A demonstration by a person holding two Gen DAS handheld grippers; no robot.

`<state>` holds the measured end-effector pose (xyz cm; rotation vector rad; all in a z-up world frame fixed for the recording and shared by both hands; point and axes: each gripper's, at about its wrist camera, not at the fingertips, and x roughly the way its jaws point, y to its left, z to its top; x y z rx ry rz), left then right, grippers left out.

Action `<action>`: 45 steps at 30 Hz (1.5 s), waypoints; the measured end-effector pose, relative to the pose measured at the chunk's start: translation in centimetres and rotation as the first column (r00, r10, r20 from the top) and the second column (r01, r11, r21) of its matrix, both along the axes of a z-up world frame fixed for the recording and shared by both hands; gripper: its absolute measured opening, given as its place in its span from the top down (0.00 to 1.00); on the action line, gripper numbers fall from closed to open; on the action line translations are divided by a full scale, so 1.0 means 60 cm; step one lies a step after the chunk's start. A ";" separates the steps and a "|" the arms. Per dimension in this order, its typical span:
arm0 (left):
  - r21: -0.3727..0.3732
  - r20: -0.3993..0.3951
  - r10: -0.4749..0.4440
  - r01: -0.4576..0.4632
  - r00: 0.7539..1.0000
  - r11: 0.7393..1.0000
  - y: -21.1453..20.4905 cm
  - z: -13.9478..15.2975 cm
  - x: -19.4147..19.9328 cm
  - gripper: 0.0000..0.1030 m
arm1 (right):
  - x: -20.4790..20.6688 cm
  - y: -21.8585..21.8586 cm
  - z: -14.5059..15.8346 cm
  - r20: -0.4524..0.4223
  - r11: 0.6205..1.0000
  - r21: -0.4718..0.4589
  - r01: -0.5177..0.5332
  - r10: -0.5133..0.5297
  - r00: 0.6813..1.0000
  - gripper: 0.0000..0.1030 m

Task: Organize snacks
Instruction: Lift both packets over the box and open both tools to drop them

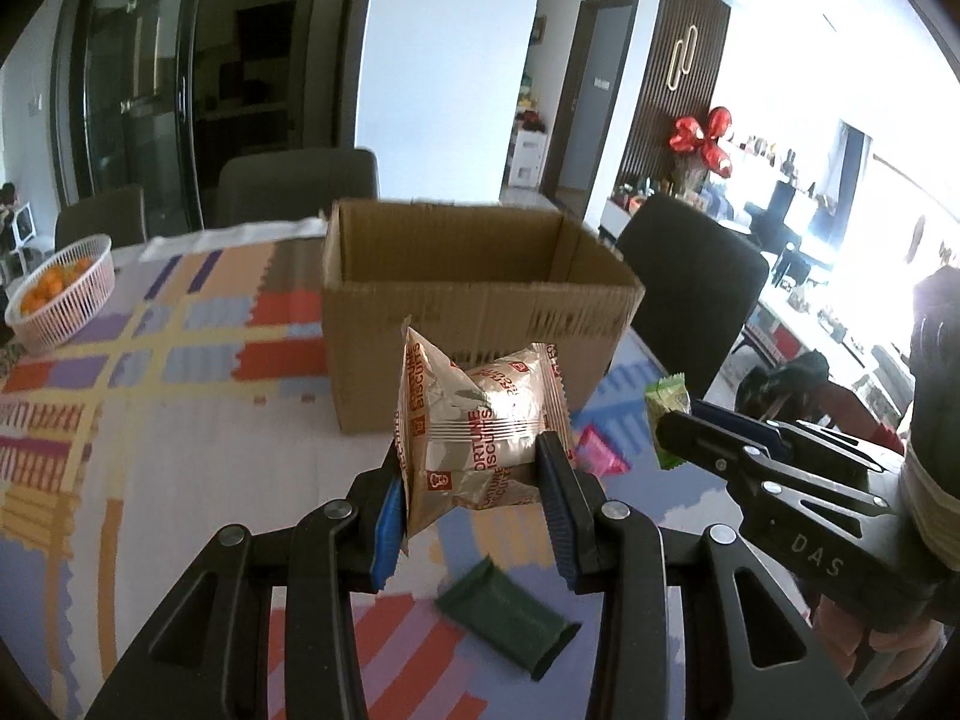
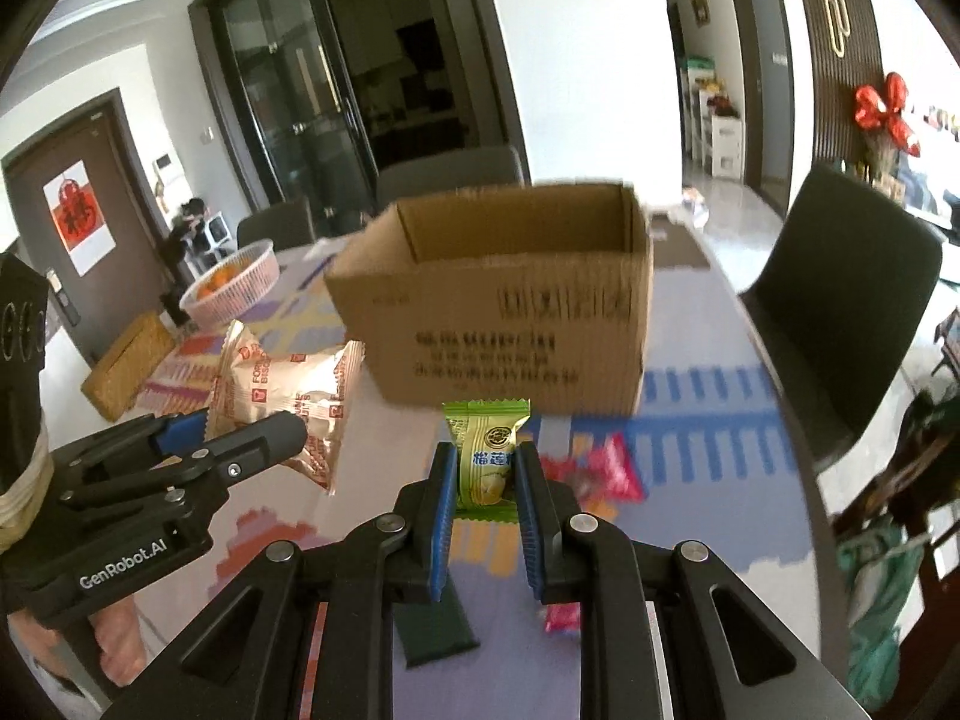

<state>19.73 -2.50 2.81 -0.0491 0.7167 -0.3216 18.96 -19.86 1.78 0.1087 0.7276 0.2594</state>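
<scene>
My left gripper [image 1: 474,480] is shut on a beige fortune biscuits packet [image 1: 480,420] and holds it above the table, in front of the open cardboard box [image 1: 480,306]. My right gripper [image 2: 483,480] is shut on a small green snack packet [image 2: 483,456], also in front of the box [image 2: 510,312]. In the left wrist view the right gripper [image 1: 678,426] sits to the right with the green packet [image 1: 666,402]. In the right wrist view the left gripper [image 2: 282,426] sits to the left with the biscuits packet [image 2: 288,396]. A dark green packet [image 1: 510,618] and a pink packet [image 1: 597,453] lie on the table.
The table has a colourful patterned cloth [image 1: 150,360]. A pink basket of oranges [image 1: 60,294] stands at the far left. A woven tissue box [image 2: 129,366] lies near the left edge. Dark chairs [image 1: 690,294] stand around the table. Another pink packet [image 2: 561,618] lies near my right gripper.
</scene>
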 end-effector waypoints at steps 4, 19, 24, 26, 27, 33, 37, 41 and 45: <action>-0.009 0.024 0.000 0.000 1.000 1.000 -0.003 0.021 0.012 0.62 | 0.017 -0.008 0.030 0.046 1.000 0.004 0.011 -0.011 0.999 0.80; -0.027 0.083 0.007 -0.005 0.997 1.000 -0.008 0.086 0.080 0.62 | 0.079 -0.008 0.112 0.146 1.000 0.005 -0.003 0.002 0.989 0.80; -0.025 0.086 0.016 -0.014 0.996 1.000 -0.008 0.096 0.109 0.62 | 0.104 -0.006 0.129 0.166 1.000 -0.012 -0.006 0.008 0.986 0.80; -0.020 0.085 0.017 -0.016 0.996 1.000 -0.009 0.097 0.122 0.62 | 0.116 -0.006 0.133 0.168 1.000 -0.015 -0.004 0.007 0.986 0.80; -0.016 0.086 0.019 -0.018 0.996 1.000 -0.010 0.098 0.130 0.62 | 0.122 -0.006 0.135 0.167 1.000 -0.015 -0.007 0.009 0.986 0.80; 0.010 0.080 0.018 -0.019 0.997 1.000 -0.021 0.100 0.166 0.62 | 0.161 -0.005 0.136 0.158 1.000 -0.027 -0.003 0.008 0.987 0.80; 0.018 0.059 0.018 -0.019 0.998 1.000 -0.025 0.096 0.193 0.62 | 0.183 -0.005 0.132 0.143 0.999 -0.036 -0.002 0.007 0.990 0.80; 0.024 0.031 0.017 -0.018 0.999 1.000 -0.033 0.090 0.217 0.62 | 0.208 -0.008 0.128 0.124 0.999 -0.044 0.001 0.005 0.992 0.80; 0.035 -0.005 0.018 -0.018 1.000 0.999 -0.038 0.080 0.245 0.61 | 0.228 -0.009 0.121 0.100 0.998 -0.055 0.001 0.004 0.995 0.80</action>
